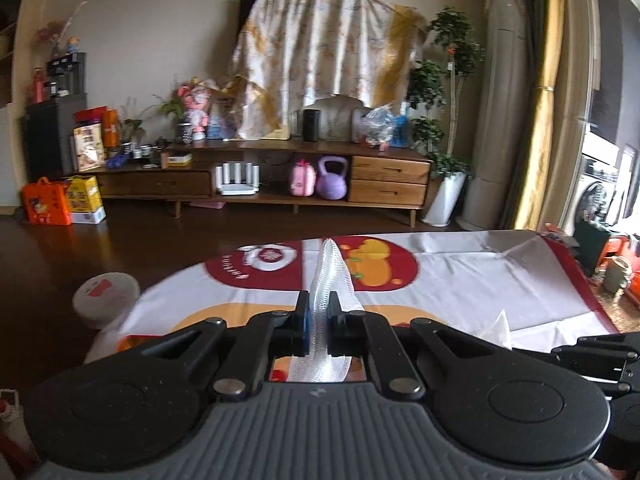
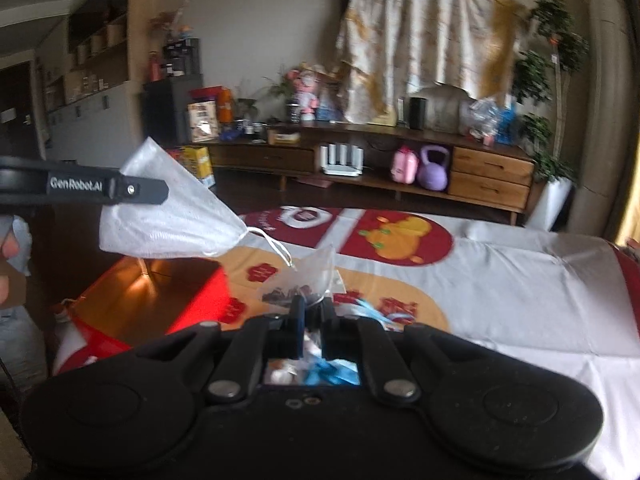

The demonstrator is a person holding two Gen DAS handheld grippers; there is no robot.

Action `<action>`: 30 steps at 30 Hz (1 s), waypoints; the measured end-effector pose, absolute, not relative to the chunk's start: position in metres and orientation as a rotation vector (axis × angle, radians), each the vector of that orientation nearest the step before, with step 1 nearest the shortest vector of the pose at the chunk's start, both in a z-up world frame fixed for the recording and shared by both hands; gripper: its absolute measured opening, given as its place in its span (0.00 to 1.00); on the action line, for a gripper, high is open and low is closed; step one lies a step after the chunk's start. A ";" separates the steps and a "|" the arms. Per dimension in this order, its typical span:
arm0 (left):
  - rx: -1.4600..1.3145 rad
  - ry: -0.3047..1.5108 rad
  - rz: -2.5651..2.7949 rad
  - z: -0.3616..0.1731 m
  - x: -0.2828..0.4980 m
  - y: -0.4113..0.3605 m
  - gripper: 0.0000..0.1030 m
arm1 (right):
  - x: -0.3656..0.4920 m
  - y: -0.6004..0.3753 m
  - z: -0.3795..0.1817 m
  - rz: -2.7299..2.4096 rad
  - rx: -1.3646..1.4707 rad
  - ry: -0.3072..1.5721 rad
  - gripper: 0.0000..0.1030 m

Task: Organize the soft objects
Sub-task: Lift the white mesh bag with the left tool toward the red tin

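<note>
The left gripper (image 1: pixel 318 320) has its jaws clamped on a white face mask (image 2: pixel 172 216), a folded, finely textured piece that fans out to a point with a white ear loop (image 2: pixel 276 246) dangling above the bench's red, orange and white printed cloth (image 2: pixel 500 280). The right gripper (image 2: pixel 311 320) has its jaws pinched on a clear plastic bag (image 2: pixel 308 280) holding small dark pieces, lifted just over the cloth. Left of it sits an open red box (image 2: pixel 160 304); beneath it lie blue mask straps (image 2: pixel 372 308).

White mesh pouch (image 2: pixel 168 216) hangs aloft (drawstring dangling); clear plastic bag (image 2: pixel 308 280) stands crumpled below.
</note>
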State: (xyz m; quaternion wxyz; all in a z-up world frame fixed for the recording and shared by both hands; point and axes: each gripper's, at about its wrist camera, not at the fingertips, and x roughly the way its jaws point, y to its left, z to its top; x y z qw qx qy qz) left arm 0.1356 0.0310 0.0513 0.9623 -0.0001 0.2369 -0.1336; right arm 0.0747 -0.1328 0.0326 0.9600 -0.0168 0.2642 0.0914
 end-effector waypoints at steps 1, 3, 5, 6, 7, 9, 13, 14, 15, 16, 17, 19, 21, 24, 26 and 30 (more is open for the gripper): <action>-0.005 0.485 -0.256 0.050 0.136 0.039 0.07 | 0.077 -0.125 0.033 0.200 -0.043 0.533 0.06; -0.013 0.494 -0.233 0.049 0.136 0.053 0.07 | 0.081 -0.110 0.033 0.223 -0.068 0.529 0.07; -0.014 0.504 -0.207 0.046 0.138 0.067 0.07 | 0.087 -0.096 0.032 0.252 -0.078 0.535 0.07; -0.014 0.509 -0.195 0.044 0.139 0.073 0.07 | 0.090 -0.088 0.031 0.266 -0.085 0.538 0.07; -0.016 0.515 -0.186 0.042 0.140 0.079 0.07 | 0.092 -0.081 0.030 0.277 -0.091 0.540 0.07; -0.022 0.527 -0.170 0.038 0.141 0.091 0.07 | 0.098 -0.067 0.028 0.307 -0.098 0.544 0.07; -0.016 0.541 -0.136 0.031 0.144 0.110 0.07 | 0.111 -0.039 0.023 0.354 -0.114 0.563 0.06; -0.020 0.547 -0.129 0.028 0.145 0.116 0.07 | 0.114 -0.032 0.022 0.366 -0.118 0.571 0.06; -0.022 0.552 -0.123 0.026 0.147 0.120 0.07 | 0.116 -0.026 0.020 0.375 -0.121 0.578 0.06; -0.023 0.555 -0.119 0.023 0.149 0.124 0.07 | 0.118 -0.020 0.018 0.384 -0.121 0.582 0.06; -0.023 0.558 -0.111 0.020 0.151 0.129 0.07 | 0.122 -0.012 0.016 0.397 -0.122 0.590 0.06; -0.036 0.568 -0.095 0.013 0.157 0.140 0.07 | 0.128 0.000 0.011 0.413 -0.127 0.599 0.06; -0.045 0.580 -0.078 0.007 0.164 0.147 0.07 | 0.135 0.011 0.007 0.432 -0.141 0.605 0.06; -0.054 0.596 -0.071 -0.003 0.174 0.157 0.07 | 0.143 0.028 -0.002 0.472 -0.149 0.621 0.06; -0.067 0.618 -0.072 -0.011 0.181 0.161 0.07 | 0.149 0.037 -0.007 0.480 -0.164 0.633 0.06; -0.044 0.651 -0.080 -0.027 0.193 0.162 0.07 | 0.160 0.050 -0.021 0.479 -0.186 0.665 0.06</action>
